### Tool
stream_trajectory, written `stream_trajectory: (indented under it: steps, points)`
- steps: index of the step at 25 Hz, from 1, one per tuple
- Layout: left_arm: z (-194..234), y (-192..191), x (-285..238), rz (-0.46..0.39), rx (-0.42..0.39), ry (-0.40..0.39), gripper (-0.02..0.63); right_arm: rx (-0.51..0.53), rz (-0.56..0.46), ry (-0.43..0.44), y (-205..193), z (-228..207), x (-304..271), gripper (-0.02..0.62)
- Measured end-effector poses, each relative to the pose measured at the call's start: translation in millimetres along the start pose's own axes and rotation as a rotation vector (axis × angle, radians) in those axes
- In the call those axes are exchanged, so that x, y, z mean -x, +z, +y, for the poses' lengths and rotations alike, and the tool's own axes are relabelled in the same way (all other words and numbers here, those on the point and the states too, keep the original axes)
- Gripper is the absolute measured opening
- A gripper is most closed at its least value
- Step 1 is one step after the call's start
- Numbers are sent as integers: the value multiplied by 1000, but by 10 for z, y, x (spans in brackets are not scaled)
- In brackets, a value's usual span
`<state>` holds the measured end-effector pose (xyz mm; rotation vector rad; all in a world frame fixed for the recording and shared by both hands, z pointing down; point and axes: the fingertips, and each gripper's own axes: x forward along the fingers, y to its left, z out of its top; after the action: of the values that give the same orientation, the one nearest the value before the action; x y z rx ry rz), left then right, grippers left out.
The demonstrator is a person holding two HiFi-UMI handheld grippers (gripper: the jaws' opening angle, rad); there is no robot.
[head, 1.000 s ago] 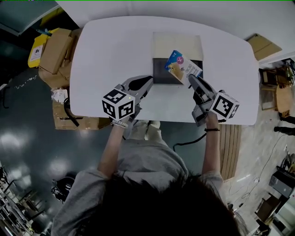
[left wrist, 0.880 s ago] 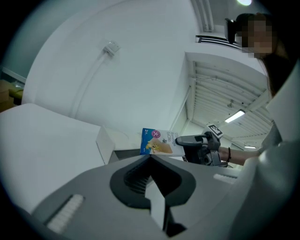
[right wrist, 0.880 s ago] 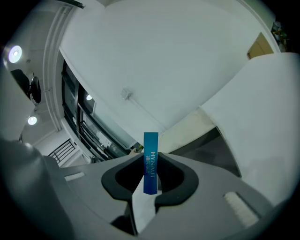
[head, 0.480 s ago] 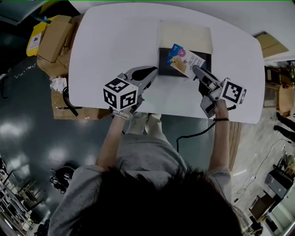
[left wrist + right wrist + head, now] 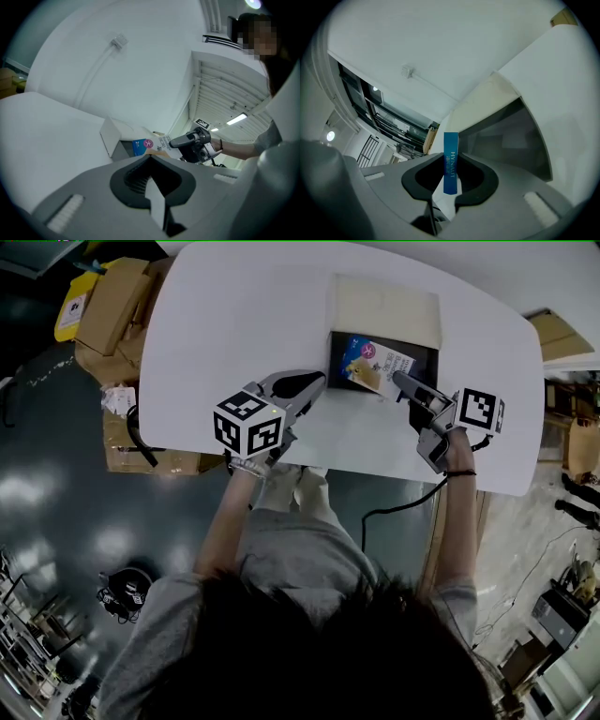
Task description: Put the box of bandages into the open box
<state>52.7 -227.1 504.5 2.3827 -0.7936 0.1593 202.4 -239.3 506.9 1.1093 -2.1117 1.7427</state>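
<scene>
Over the open box [image 5: 384,307], lower than before: bandage box [image 5: 375,360], right claw [image 5: 399,380]

One table [image 5: 234,324], one open box [image 5: 384,306], one box of bandages [image 5: 375,360], and two grippers: left gripper [image 5: 317,382], right gripper [image 5: 399,380].

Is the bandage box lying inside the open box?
No: the right gripper holds the bandage box tilted above the open box.

Bandage box [image 5: 373,362] — over open box [image 5: 384,304]
</scene>
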Motion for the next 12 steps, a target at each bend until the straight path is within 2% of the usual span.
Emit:
stream_trajectory:
  steps: [12]
  points:
    - [-27,-37,-116,13,15,-12,-6,-22,140,44,61,-51,-176,94]
